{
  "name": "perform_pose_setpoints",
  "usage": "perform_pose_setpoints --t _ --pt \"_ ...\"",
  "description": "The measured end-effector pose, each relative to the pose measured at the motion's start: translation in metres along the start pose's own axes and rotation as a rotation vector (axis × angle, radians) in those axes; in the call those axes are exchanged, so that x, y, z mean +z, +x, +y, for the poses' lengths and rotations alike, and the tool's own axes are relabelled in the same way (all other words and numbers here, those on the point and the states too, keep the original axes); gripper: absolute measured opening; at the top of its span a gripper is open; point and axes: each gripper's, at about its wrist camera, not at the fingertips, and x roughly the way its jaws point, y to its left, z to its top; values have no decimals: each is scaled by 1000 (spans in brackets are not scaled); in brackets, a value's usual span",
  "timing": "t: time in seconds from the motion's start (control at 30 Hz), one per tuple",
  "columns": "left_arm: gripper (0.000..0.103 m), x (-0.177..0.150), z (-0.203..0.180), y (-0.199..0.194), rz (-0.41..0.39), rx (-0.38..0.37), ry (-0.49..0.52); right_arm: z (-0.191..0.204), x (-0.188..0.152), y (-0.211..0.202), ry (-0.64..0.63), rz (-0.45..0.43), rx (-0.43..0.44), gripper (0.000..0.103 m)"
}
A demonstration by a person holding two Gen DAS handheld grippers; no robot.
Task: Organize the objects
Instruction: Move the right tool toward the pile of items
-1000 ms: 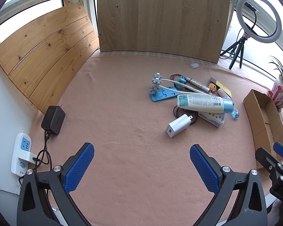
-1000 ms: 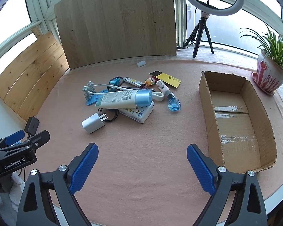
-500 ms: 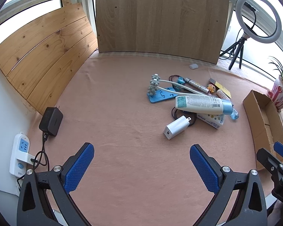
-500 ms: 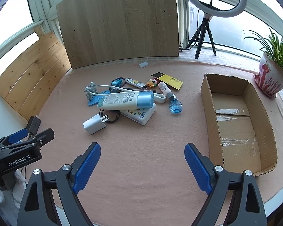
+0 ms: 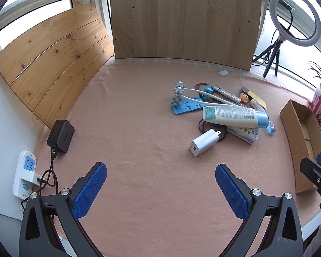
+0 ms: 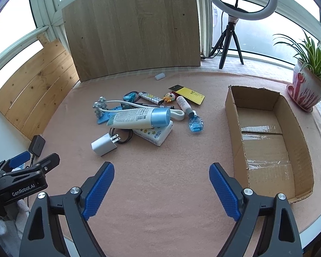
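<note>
Clutter for sorting lies heaped on the pink-clothed surface (image 6: 160, 192), left of the cardboard box (image 6: 265, 141) as the right wrist view shows it. Several pieces are half buried: black hair ties (image 6: 126, 138) show only as loops under the white lotion bottle (image 6: 137, 118), and the star-printed tissue pack (image 6: 155, 133) is mostly covered by that bottle. The bottle's label print is too small to read, as is the writing on the yellow card (image 6: 190, 94). The only legible text is "GenRobot.AI" on the left tongs (image 6: 32, 165), seen beside the box-side camera's own frame. A white USB charger (image 5: 204, 142) sits nearest the box's opposite side of the heap, prongs toward the bottle. A blue stand (image 5: 187, 107) with a grey beaded massager (image 5: 177, 94) lies farthest from the box. Right tongs (image 6: 161, 171) are spread wide, holding nothing; left tongs are likewise spread and empty. The box's near corner is cut off in the left wrist view.
</note>
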Motion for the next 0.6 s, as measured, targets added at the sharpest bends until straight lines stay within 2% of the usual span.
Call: perform_pose_setpoints --t 0.43,0.6 --pt "103 3 1 9 2 13 -30 -8 18 12 -21 23 37 88" --pt "102 7 -9 16 7 9 -10 -7 26 20 -34 36 52 80"
